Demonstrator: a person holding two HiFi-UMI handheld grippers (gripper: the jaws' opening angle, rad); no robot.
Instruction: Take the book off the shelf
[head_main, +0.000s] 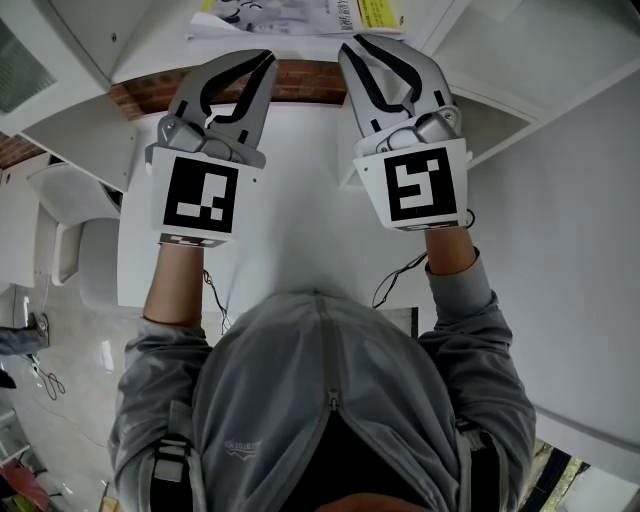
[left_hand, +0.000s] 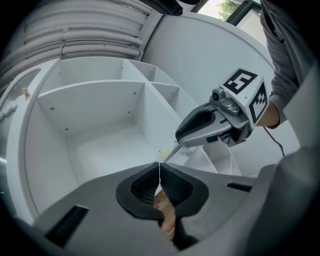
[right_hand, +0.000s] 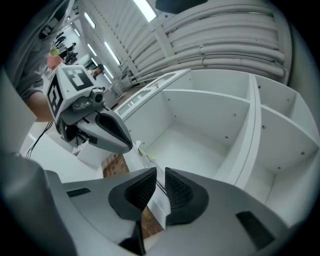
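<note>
Book: thin, printed, lying flat at top of head view, near edge toward person, in front of shelf. Compartments in view empty.
Left gripper: jaws clenched on book's near edge, sheet pinched edge-on between pads. Judged to carry load.
Right gripper: jaws slightly parted, book edge between pads, pads not seen pressing. Grip judged released.
Both grippers level, side by side: 2 contact points suit limp book, keep it flat.
Whether book rests on shelf: cannot tell.
</note>
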